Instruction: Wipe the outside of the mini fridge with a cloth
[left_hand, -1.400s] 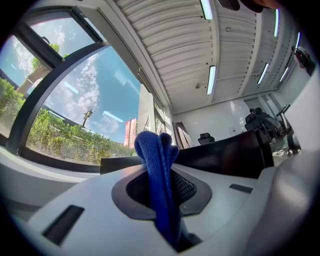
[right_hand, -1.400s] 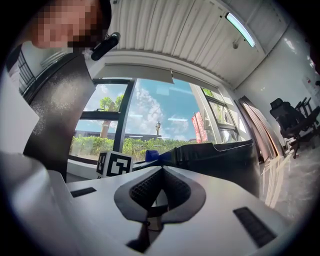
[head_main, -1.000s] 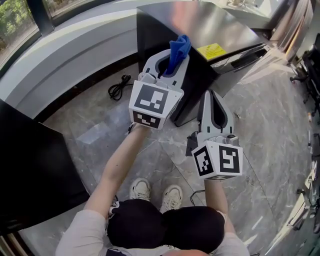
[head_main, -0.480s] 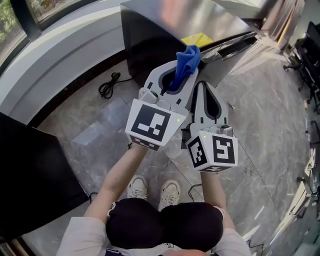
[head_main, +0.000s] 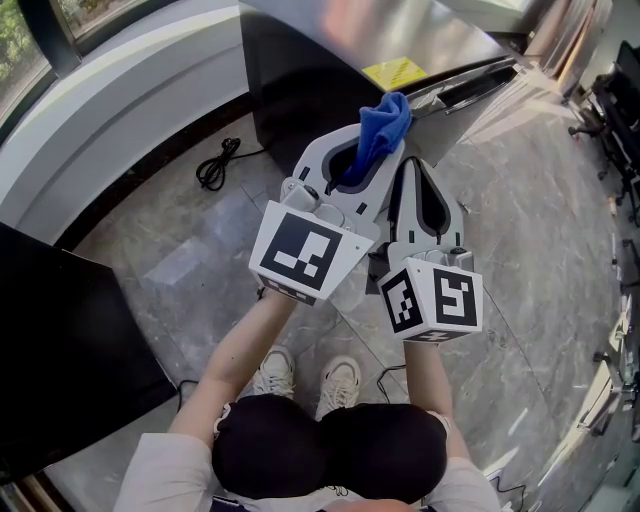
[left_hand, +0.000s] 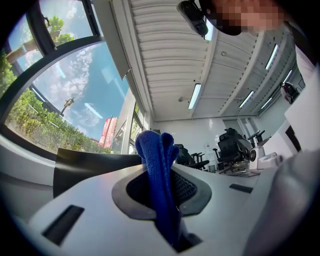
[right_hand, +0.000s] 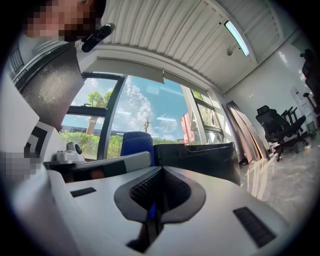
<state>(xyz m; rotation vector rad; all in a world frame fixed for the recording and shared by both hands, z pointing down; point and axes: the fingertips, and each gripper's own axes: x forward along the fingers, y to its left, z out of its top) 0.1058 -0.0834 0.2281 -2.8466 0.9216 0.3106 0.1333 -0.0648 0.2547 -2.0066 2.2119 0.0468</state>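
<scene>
Head view: cloth (head_main: 385, 125) partly hidden.

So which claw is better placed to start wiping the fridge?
Left, probably. The left gripper is clamped on the blue cloth, close by the mini fridge. The right gripper is shut, gripping no cloth.

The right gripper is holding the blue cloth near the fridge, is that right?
No. It is the left gripper that holds the blue cloth near the fridge. The left gripper view shows the cloth pinched between its jaws.
</scene>
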